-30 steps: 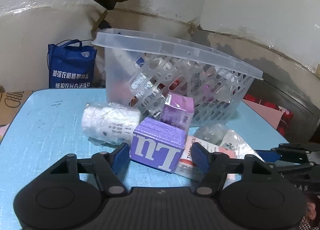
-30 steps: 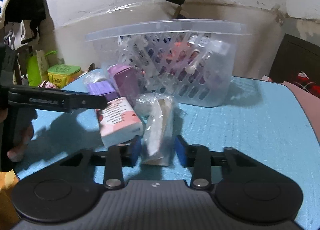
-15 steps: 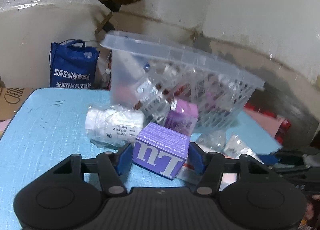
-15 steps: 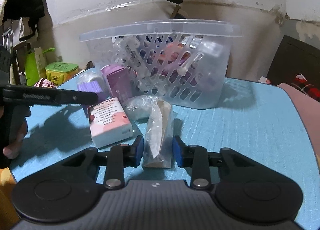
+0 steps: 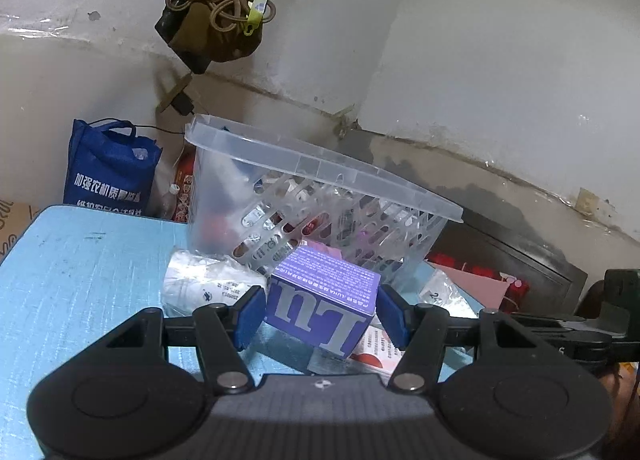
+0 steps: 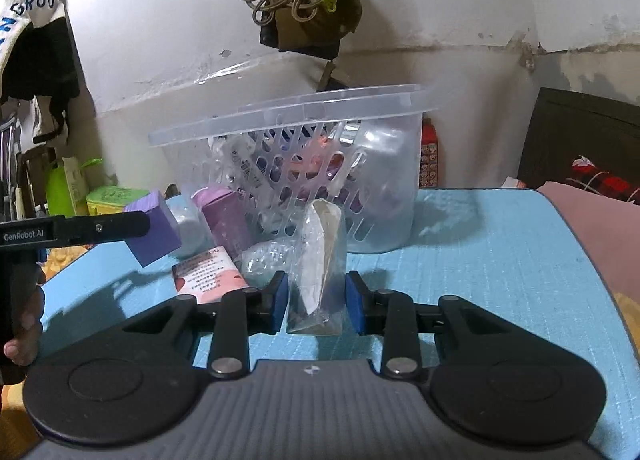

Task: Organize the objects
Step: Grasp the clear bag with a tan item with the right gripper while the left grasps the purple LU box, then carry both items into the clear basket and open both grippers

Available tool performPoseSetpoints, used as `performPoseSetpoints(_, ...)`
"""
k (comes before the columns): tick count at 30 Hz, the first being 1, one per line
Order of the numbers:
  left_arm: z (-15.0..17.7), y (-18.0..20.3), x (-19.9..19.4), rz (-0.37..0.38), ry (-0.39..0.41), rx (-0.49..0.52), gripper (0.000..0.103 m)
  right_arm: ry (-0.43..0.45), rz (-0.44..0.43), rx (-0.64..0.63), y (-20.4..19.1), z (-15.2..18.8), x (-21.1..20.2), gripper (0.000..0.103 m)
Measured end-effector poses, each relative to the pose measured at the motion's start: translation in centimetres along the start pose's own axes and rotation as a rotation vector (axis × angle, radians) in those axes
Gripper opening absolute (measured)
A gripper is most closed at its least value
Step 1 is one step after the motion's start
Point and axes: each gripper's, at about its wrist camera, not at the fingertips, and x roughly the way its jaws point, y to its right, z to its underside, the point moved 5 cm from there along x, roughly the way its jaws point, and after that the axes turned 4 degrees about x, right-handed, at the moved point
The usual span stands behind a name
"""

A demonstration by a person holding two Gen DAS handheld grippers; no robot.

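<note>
Left wrist: purple box [image 5: 324, 310] clamped between left gripper [image 5: 322, 318] pads, off table.

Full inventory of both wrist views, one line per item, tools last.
Basket: one, clear plastic, back of table, holding mixed items.
Table: one, light blue top.
Purple box: one, held between the left tool's pads, off the table.
Clear packet: one, beige contents, clamped upright in the right tool.
Tall purple box: one, upright against the basket.
Pink-and-white box: one, lying flat.
White wrapped bottle: one, on its side by the basket.
Crumpled clear bag: one, beside the packet.
Blue bag: one, behind the table.
Left tool: black, blue pads.
Right tool: black, blue pads.
</note>
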Motion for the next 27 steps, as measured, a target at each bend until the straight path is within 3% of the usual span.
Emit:
performPoseSetpoints(21,0.1,-0.5,-0.1,-0.015,0.007,-0.020,0.065,0.111,-0.024,0.054,0.9,0.0,-1.5,0.035)
performPoseSetpoints(27,-1.4,0.4,-2.5,0.013,0.079,-0.022,0.065,0.179,-0.035,0.058,0.4,-0.9,-4.0,0.035)
